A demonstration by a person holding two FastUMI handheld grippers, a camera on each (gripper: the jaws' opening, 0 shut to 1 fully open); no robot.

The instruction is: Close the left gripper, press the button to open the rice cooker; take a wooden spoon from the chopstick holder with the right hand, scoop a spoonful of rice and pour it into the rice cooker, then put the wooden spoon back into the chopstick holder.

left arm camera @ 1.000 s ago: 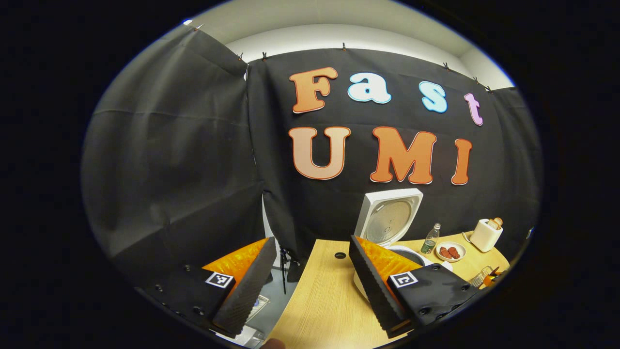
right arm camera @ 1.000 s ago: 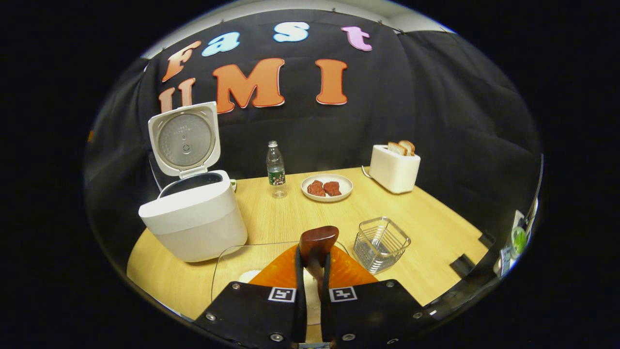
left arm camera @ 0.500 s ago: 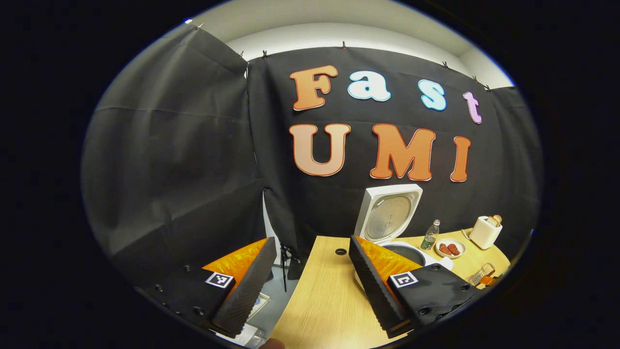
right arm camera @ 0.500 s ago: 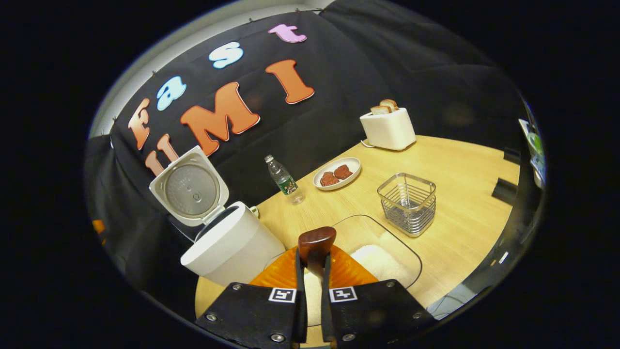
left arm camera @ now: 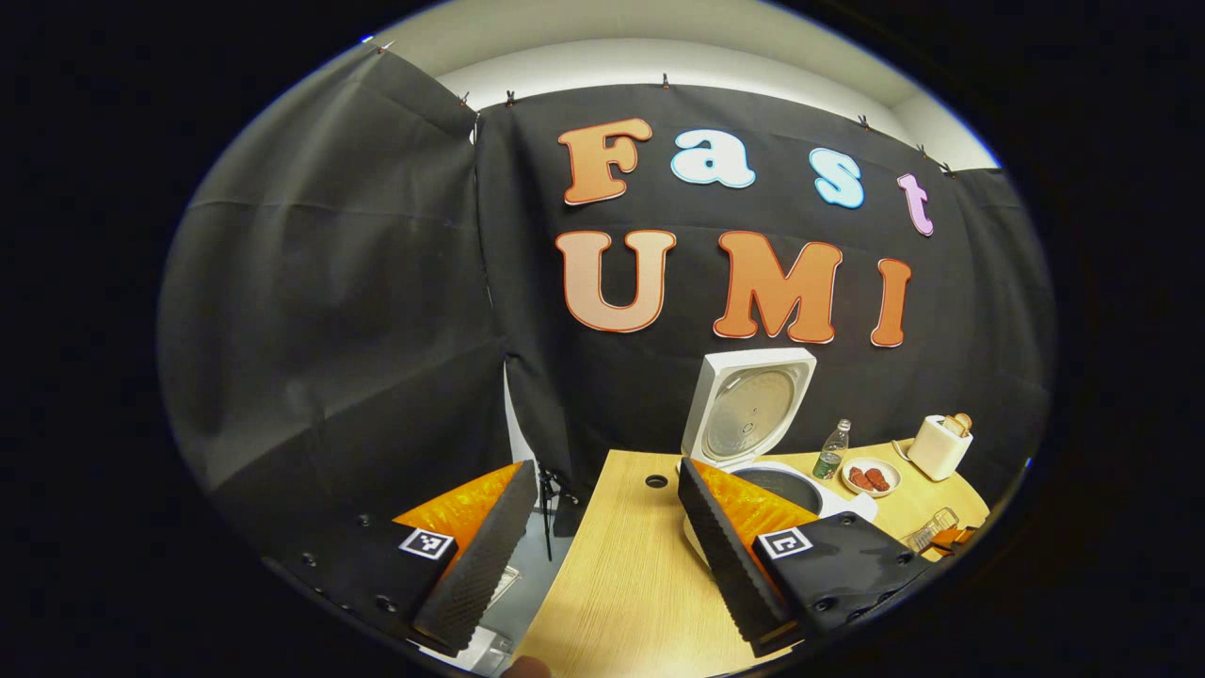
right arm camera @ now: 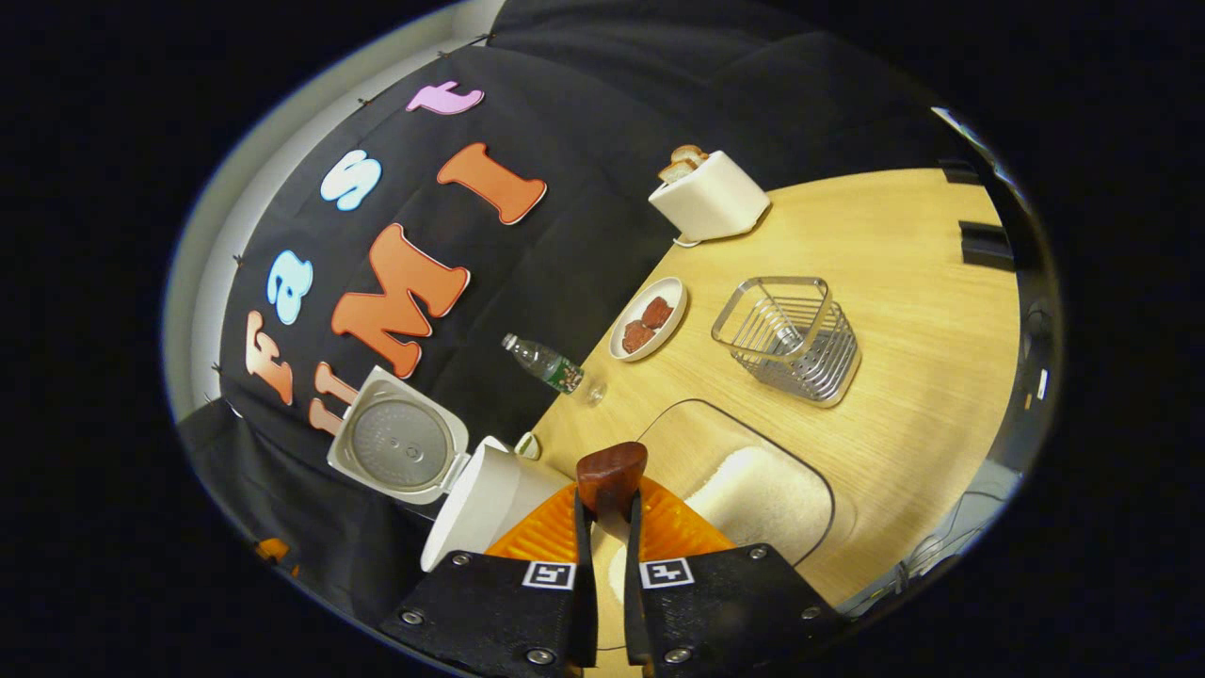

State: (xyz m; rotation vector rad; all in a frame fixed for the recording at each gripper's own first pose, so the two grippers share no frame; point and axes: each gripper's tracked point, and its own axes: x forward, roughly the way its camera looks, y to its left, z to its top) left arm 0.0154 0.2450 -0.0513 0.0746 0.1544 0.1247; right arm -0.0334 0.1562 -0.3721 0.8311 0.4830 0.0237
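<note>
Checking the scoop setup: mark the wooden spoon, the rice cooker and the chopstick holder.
wooden spoon [right arm camera: 612,471]: right gripper view, rounded end above the fingers.
rice cooker [right arm camera: 400,444]: right gripper view, inside of the open lid.
chopstick holder [right arm camera: 791,341]: right gripper view, wire side wall.

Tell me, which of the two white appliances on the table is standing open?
The rice cooker, by the booth wall: its lid is flipped up, baring the metal inner plate. The toaster at the far end just holds bread slices.

One rice cooker [right arm camera: 475,494], one bottle [right arm camera: 551,367], one toaster [right arm camera: 708,196] (two bread slices [right arm camera: 684,161]), one plate [right arm camera: 648,318].
</note>
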